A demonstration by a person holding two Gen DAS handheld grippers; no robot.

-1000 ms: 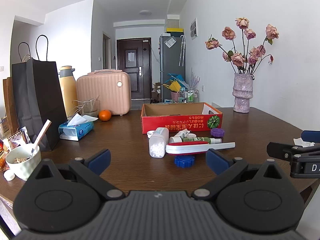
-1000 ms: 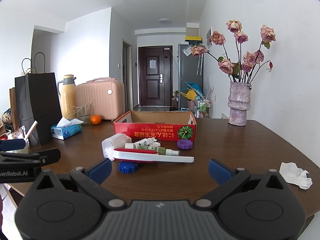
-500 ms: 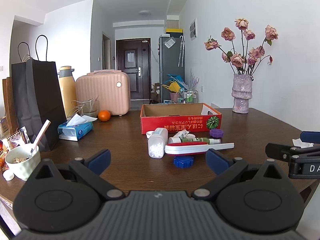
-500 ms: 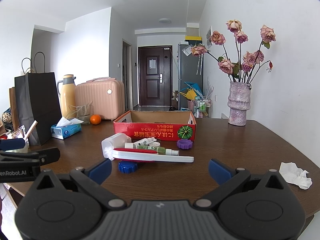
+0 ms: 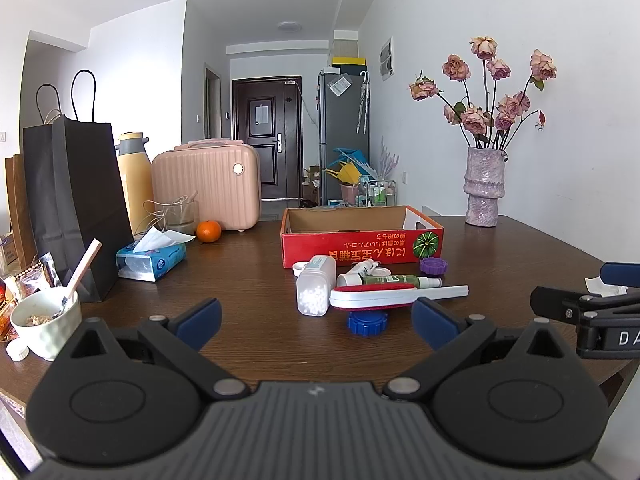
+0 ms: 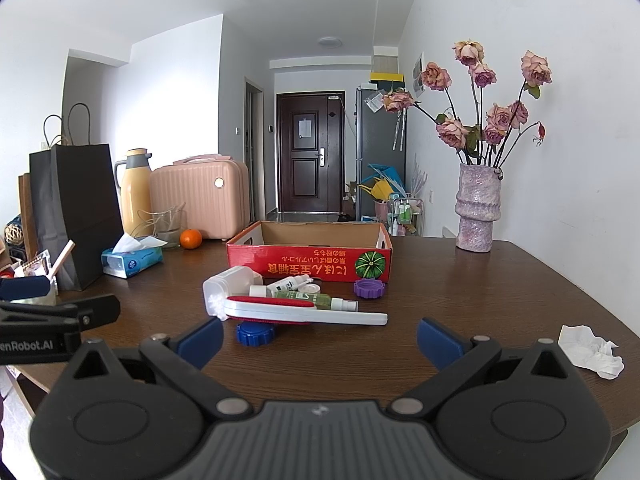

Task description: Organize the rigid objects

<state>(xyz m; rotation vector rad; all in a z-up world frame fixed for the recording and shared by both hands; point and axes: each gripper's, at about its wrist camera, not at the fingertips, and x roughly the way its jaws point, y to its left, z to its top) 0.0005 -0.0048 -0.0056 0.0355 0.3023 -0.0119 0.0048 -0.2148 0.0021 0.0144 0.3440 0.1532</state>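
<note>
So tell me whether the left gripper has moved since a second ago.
Yes, slightly: the left gripper has drifted a touch right, since the fixed vase sits marginally further left in its view.

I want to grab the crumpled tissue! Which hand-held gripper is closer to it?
Right. The crumpled tissue lies just beside the right hand-held gripper; the left hand-held gripper sits farther off, beyond the right one.

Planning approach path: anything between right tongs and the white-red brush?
Only bare table between the right tongs and the brush, with a blue cap under the brush; right wrist view.
</note>
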